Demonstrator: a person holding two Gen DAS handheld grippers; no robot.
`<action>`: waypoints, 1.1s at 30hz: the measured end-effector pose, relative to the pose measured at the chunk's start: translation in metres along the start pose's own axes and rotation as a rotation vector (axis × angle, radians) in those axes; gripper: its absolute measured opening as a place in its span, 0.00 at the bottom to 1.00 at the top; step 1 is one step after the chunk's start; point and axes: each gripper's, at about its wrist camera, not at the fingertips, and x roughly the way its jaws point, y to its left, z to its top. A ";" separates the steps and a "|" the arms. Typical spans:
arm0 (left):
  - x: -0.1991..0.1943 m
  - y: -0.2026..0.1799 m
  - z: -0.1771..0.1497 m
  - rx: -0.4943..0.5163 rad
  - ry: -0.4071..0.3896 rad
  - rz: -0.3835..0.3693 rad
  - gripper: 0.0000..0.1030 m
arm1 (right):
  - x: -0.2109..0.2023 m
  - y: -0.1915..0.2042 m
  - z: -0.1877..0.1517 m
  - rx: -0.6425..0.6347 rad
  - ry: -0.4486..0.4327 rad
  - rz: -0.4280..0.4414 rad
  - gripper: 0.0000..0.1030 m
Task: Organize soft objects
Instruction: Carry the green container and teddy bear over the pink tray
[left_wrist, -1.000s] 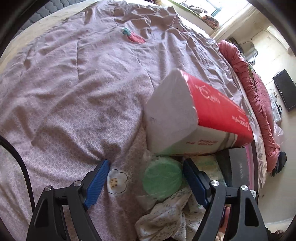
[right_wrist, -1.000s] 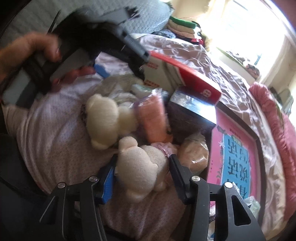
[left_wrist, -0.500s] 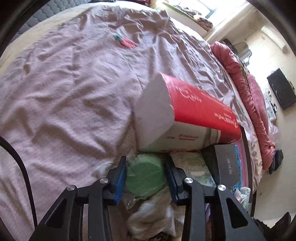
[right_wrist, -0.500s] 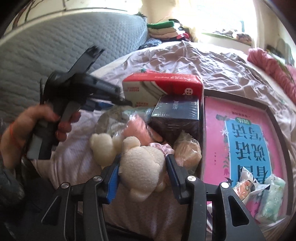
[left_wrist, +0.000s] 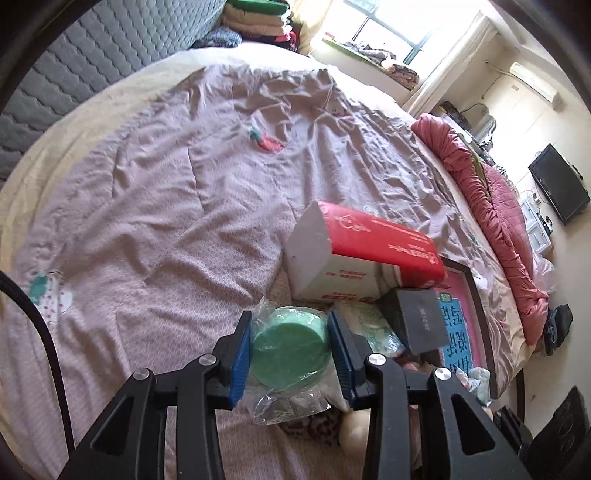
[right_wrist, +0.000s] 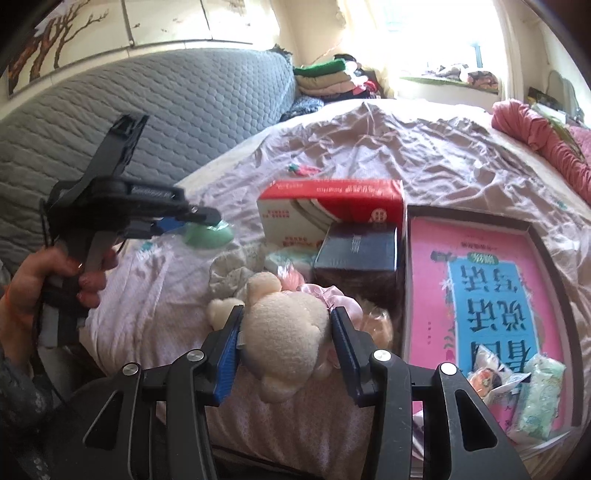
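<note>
My left gripper (left_wrist: 291, 350) is shut on a round green sponge in a clear plastic bag (left_wrist: 290, 350) and holds it above the bed; it also shows in the right wrist view (right_wrist: 207, 236). My right gripper (right_wrist: 286, 338) is shut on a cream plush bear (right_wrist: 284, 332), lifted just over the pile. A pink frilly item (right_wrist: 328, 295), a patterned cloth (right_wrist: 232, 273) and a bagged beige sponge (right_wrist: 376, 321) lie below it.
A red and white tissue pack (left_wrist: 362, 251) and a dark box (left_wrist: 421, 321) stand beside a framed pink and blue board (right_wrist: 491, 306) with small packets (right_wrist: 539, 391). The wrinkled mauve bedspread (left_wrist: 166, 192) stretches left. A rolled red quilt (left_wrist: 495, 221) lies at the right edge.
My left gripper has closed on the green sponge and lifted it up and back from the pile. My right gripper has raised the plush bear clear of the other soft items.
</note>
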 end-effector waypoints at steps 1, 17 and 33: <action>-0.005 -0.003 -0.001 0.004 -0.006 0.000 0.39 | -0.003 0.000 0.001 0.002 -0.007 -0.002 0.47; -0.058 -0.099 -0.030 0.175 -0.070 -0.060 0.39 | -0.067 -0.015 0.017 0.043 -0.134 -0.067 0.47; -0.064 -0.178 -0.057 0.305 -0.068 -0.104 0.39 | -0.130 -0.076 0.013 0.151 -0.224 -0.178 0.47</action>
